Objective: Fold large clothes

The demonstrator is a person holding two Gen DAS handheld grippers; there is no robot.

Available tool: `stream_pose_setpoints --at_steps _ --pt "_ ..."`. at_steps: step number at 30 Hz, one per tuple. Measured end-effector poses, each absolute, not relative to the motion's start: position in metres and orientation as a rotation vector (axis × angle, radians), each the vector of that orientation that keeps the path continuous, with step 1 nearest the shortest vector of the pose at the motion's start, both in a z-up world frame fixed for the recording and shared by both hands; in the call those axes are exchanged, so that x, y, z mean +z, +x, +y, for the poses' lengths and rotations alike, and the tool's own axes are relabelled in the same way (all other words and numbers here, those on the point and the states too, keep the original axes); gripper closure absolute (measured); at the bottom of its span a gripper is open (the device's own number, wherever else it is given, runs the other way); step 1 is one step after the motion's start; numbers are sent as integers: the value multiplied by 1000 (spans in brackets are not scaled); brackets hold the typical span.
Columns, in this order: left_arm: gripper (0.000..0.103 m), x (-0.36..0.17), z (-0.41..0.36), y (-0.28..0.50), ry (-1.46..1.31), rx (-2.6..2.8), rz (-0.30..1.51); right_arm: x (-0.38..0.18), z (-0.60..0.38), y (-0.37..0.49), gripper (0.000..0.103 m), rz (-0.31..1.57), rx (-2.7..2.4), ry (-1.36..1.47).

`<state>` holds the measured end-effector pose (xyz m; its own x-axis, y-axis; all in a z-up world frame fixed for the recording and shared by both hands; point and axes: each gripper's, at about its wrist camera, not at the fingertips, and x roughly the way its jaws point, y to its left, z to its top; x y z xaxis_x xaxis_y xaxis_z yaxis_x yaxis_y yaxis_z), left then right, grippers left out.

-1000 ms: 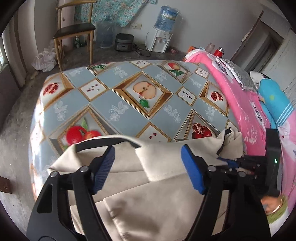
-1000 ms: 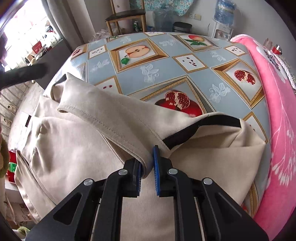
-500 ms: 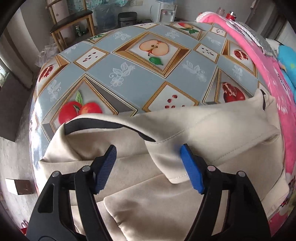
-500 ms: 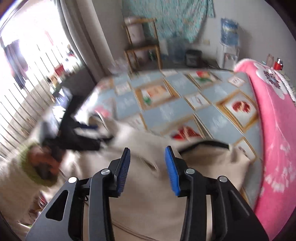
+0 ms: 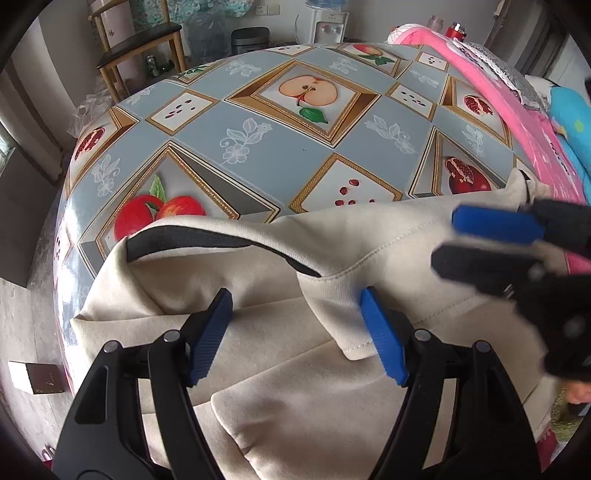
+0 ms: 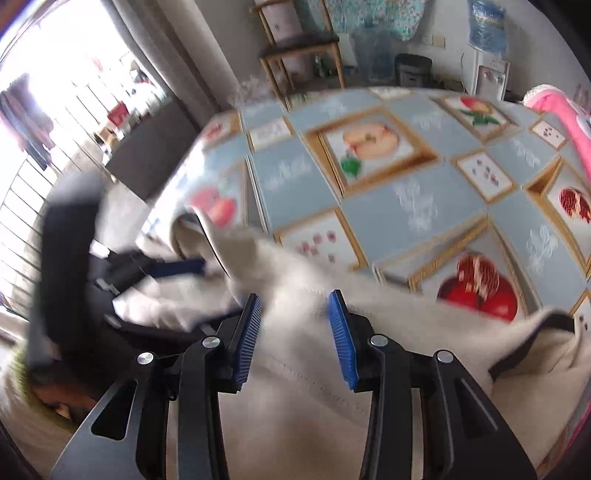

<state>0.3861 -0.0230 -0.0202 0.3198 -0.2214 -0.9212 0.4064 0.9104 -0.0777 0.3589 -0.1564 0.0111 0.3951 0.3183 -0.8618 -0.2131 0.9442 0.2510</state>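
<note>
A beige garment point(image 5: 314, 387) with a black-lined neck edge point(image 5: 192, 236) lies bunched on the near part of the fruit-patterned table point(image 5: 280, 147). My left gripper point(image 5: 295, 310) hangs open just above it. A stitched flap of the cloth sits between its blue pads, against the right one. My right gripper point(image 6: 295, 317) is open too, over the blurred beige cloth point(image 6: 303, 417), with nothing pinched. In the left wrist view the right gripper point(image 5: 447, 240) reaches in from the right. The left gripper point(image 6: 173, 291) shows blurred at the left of the right wrist view.
A pink blanket point(image 5: 517, 122) runs along the table's right side, with a blue cushion point(image 5: 569, 122) beyond it. A wooden chair point(image 5: 140, 44), a water dispenser point(image 5: 325, 26) and a dark appliance point(image 5: 251, 37) stand on the floor past the far edge.
My right gripper let go of the garment's fold, opened, and swung left toward the left gripper. My left gripper sank closer to the cloth, still open.
</note>
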Motion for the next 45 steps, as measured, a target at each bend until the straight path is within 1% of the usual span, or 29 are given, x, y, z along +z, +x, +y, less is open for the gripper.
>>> stream_pose_setpoints --at_steps 4,8,11,16,20,25,28,31,34,35,36,37,38,39,41,45 --pt "34 -12 -17 385 154 -426 1148 -1 -154 344 65 1116 346 80" --pt "34 6 -18 382 133 -441 1089 -7 -156 336 65 1094 345 93" --pt "34 6 -26 384 156 -435 1112 -7 -158 334 65 1088 345 110" --pt "34 -15 -32 387 169 -398 1178 -6 -162 329 65 1083 345 124" --pt "34 -22 -32 385 166 -380 1175 6 -169 327 66 1090 336 158" --pt "34 -23 -33 384 175 -366 1164 37 -186 318 64 999 278 149" --pt "34 -23 -34 385 172 -362 1166 21 -195 323 64 1051 223 157" --pt "33 -23 -33 384 169 -361 1160 -6 -198 322 64 1116 199 139" --pt "33 -24 -33 383 168 -364 1155 4 -198 321 64 1111 190 153" --pt "34 -24 -32 383 166 -366 1155 13 -196 321 59 1097 199 161" --pt "34 -24 -32 384 162 -368 1155 18 -195 320 52 1082 206 161" --pt "34 -24 -31 383 161 -370 1155 29 -190 321 48 1052 216 152" --pt "34 -24 -32 384 160 -372 1155 35 -186 321 41 1030 228 145" --pt "34 -24 -31 384 159 -374 1156 41 -180 322 39 1009 243 132" --pt "34 -24 -31 385 155 -377 1156 39 -172 327 39 1004 233 99" --pt "34 -24 -30 385 151 -385 1151 0 -166 336 39 1070 177 42"
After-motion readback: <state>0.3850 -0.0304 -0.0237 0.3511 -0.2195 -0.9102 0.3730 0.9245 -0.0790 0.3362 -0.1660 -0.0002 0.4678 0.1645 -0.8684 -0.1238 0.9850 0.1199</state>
